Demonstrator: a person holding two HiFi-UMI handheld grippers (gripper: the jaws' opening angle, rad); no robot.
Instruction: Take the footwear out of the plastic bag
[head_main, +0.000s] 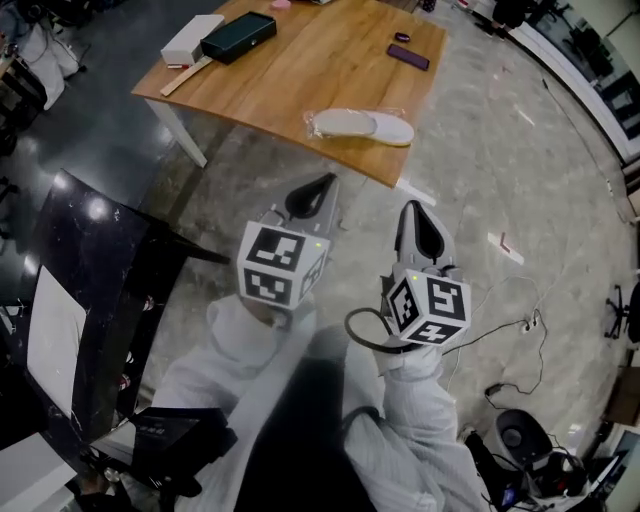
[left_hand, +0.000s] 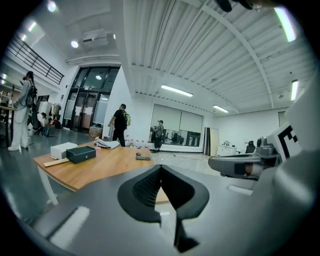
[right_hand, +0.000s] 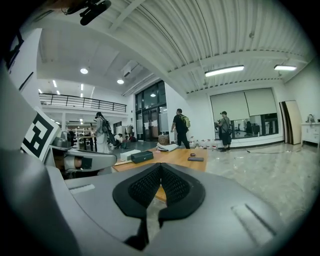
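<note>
A pair of white slippers inside a clear plastic bag lies near the front edge of the wooden table. My left gripper and right gripper hover side by side over the floor, short of that edge. Both are shut and hold nothing. In the left gripper view the black jaws meet in a closed tip, and the table lies beyond. The right gripper's own view shows its jaws closed too. The bag is hidden behind the jaws in both gripper views.
On the table are a dark green box, a white box, a wooden stick and a dark flat case. A black cabinet stands at left. Cables trail on the floor at right. People stand far off.
</note>
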